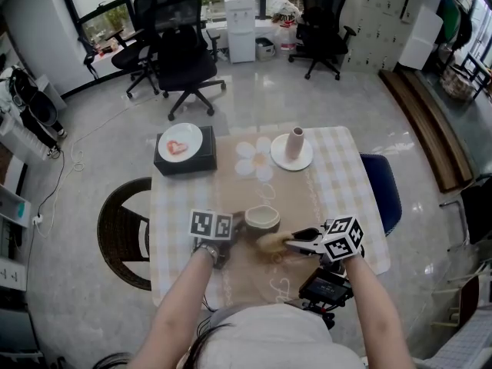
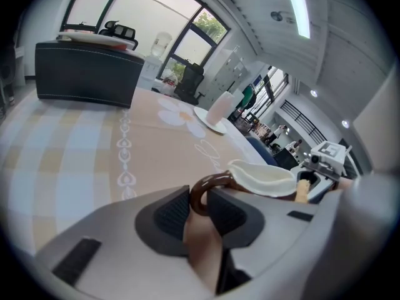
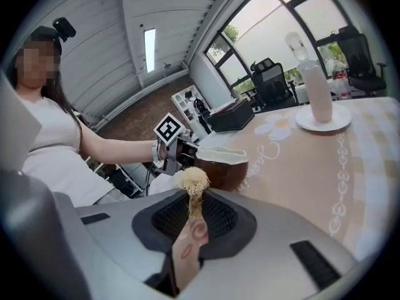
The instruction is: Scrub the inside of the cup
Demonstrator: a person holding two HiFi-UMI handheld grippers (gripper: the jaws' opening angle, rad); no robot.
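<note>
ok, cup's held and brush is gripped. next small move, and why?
Probably lift the brush a little and lower its head into the cup. The left gripper is shut on the cup's handle, steadying it; the right gripper is shut on the brush, whose head sits beside the cup, not inside it.

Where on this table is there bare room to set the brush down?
Bare checked cloth lies between the round white saucer and the right gripper, and between the black box and the left gripper. The near middle is crowded: both grippers meet at the brown cup.
</note>
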